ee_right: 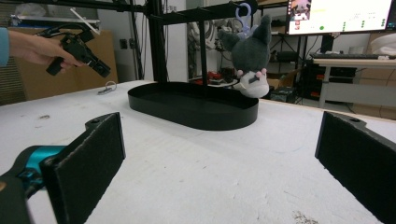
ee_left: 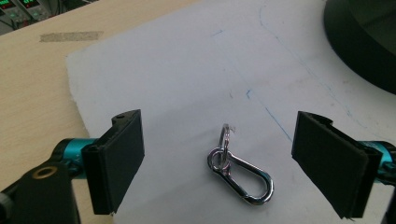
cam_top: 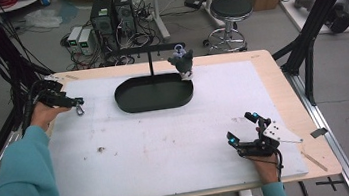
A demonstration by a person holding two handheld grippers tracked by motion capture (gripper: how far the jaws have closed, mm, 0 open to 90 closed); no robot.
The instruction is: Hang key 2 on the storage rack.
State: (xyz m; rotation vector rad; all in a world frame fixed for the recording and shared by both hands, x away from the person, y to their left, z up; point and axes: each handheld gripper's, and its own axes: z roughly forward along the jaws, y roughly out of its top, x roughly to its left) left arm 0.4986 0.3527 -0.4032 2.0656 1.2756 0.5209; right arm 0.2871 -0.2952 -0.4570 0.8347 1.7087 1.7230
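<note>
Left gripper view: carabiner [ee_left: 243,175] btwn open left claw [ee_left: 219,163] pads, untouched.

Own black pads [ee_right: 88,163] wide apart at bottom corners, nothing between. Black oval tray [ee_right: 196,114] mid-frame on white mat [ee_right: 196,182]. Grey plush [ee_right: 250,56] hanging at upper centre-right. Left gripper [ee_right: 103,71] upper left, over carabiner [ee_right: 108,87].

teal sleeves [cam_top: 20,187], black grippers [cam_top: 245,137]

Overhead plus two low gripper-mounted views
</note>
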